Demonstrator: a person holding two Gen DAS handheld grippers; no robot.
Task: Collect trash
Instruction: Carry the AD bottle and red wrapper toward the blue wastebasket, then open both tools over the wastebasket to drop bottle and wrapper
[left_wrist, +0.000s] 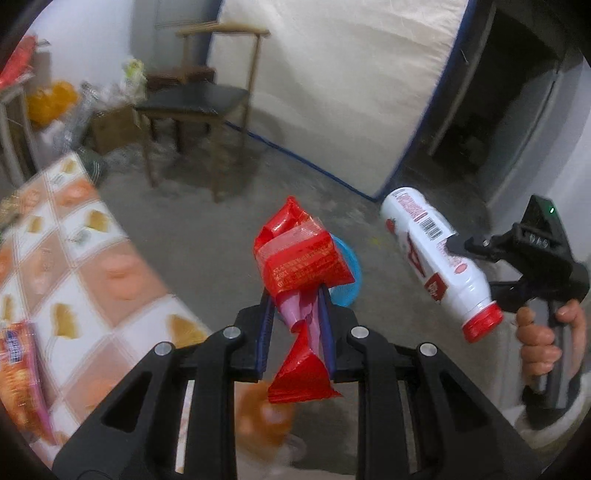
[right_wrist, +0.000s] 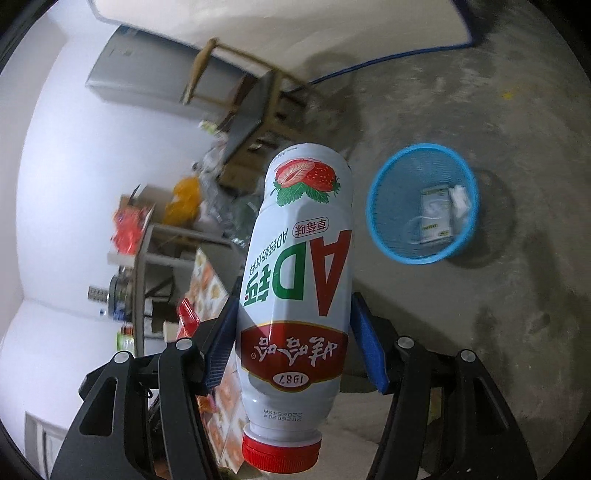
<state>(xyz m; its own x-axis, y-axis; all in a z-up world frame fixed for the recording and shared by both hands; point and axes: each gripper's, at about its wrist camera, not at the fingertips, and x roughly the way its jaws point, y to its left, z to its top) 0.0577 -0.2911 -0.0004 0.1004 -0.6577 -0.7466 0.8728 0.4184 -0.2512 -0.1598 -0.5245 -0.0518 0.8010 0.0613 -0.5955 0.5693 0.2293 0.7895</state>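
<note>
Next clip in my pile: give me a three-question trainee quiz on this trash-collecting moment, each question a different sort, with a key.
1. True or false: the blue basket on the floor already has something in it.
2. Which item do the right tongs hold?
A. a red wrapper
B. a white bottle with a red cap
C. an orange bag
3. Fill in: the left tongs are closed on a crumpled red ______.

Key
1. True: pale packaging lies at the bottom of the basket.
2. B: the white bottle sits between the blue pads, cap toward the camera.
3. wrapper: the red wrapper sticks out both ahead of and behind the pads.
</note>
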